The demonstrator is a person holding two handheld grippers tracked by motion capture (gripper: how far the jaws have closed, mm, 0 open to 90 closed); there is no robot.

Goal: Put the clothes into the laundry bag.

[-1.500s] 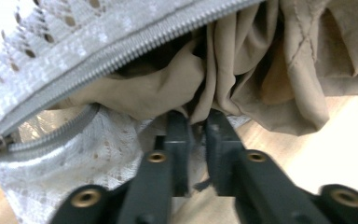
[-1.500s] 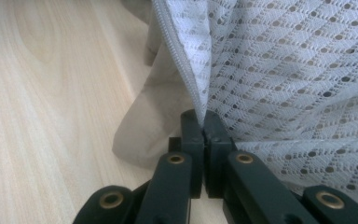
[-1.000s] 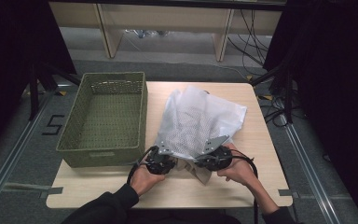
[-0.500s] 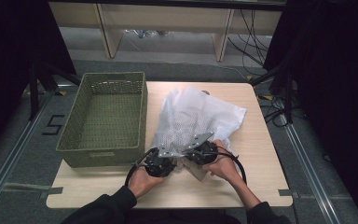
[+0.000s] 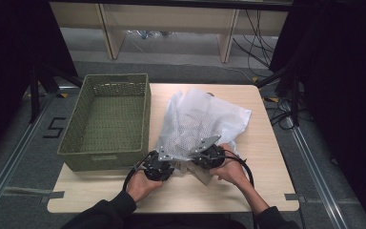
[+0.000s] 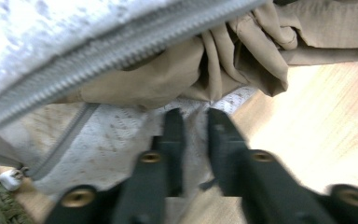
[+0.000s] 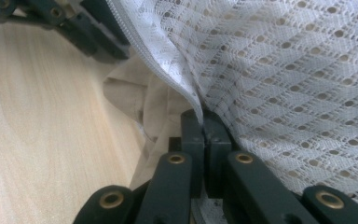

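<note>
Right gripper shifted left, clamping mesh bag; left gripper parted; wooden table.

Both forearms reach in side by side, hands low and close together. The left black two-jaw gripper has just been opening, its fingers slightly apart. The right black gripper stands clamped tight.

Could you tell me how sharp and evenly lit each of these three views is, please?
High view: soft but readable; the table is lit, the surroundings fall to black. Left gripper view: blurred throughout, the mesh laundry bag overexposed at top, the left tongs smeared. Right gripper view: sharpest; the bag's weave and zipper are crisp, the right tongs are clear, with gentle glare on the wood.
</note>
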